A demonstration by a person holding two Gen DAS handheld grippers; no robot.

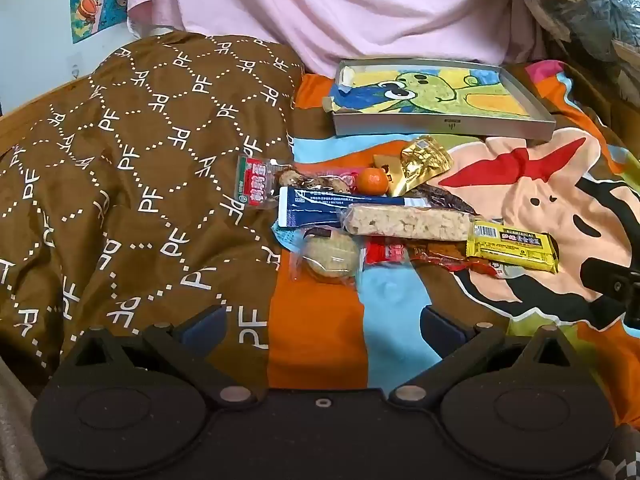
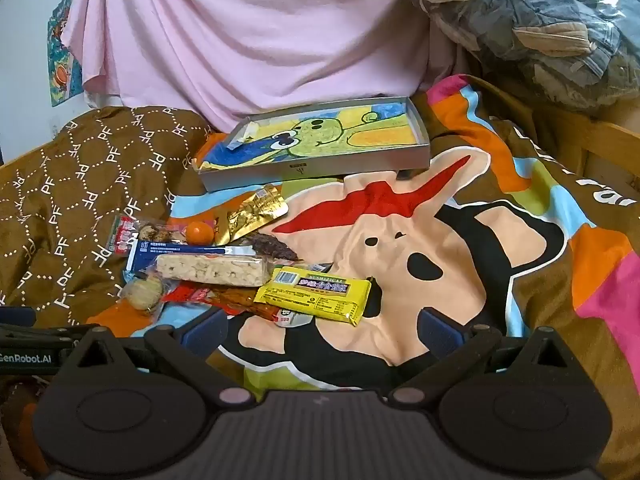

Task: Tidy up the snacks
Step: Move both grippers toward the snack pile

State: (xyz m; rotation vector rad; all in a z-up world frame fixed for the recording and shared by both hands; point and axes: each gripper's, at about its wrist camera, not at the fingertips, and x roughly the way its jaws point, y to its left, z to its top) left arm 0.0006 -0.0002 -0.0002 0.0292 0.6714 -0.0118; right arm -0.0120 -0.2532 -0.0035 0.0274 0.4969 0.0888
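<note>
A pile of snacks lies on a cartoon bedsheet: a yellow bar (image 1: 514, 246) (image 2: 314, 294), a pale rice bar (image 1: 408, 222) (image 2: 212, 270), a blue packet (image 1: 316, 206) (image 2: 176, 252), a round cookie (image 1: 330, 256) (image 2: 143, 293), a small orange (image 1: 372, 181) (image 2: 199, 233), a gold pouch (image 1: 424, 164) (image 2: 256, 214) and red packets (image 1: 386, 252) (image 2: 200, 294). A shallow grey box (image 1: 444, 124) (image 2: 320, 170) with a cartoon drawing inside lies behind them. My left gripper (image 1: 322, 320) is open and empty, short of the pile. My right gripper (image 2: 322, 320) is open and empty, just before the yellow bar.
A brown patterned quilt (image 1: 120, 184) (image 2: 72, 184) is heaped on the left. Pink cloth (image 1: 320, 4) (image 2: 248, 40) hangs behind. Bagged clothes (image 2: 552, 32) sit at the back right. The other gripper shows at the right edge (image 1: 616, 284) of the left view and the left edge (image 2: 28, 344) of the right view.
</note>
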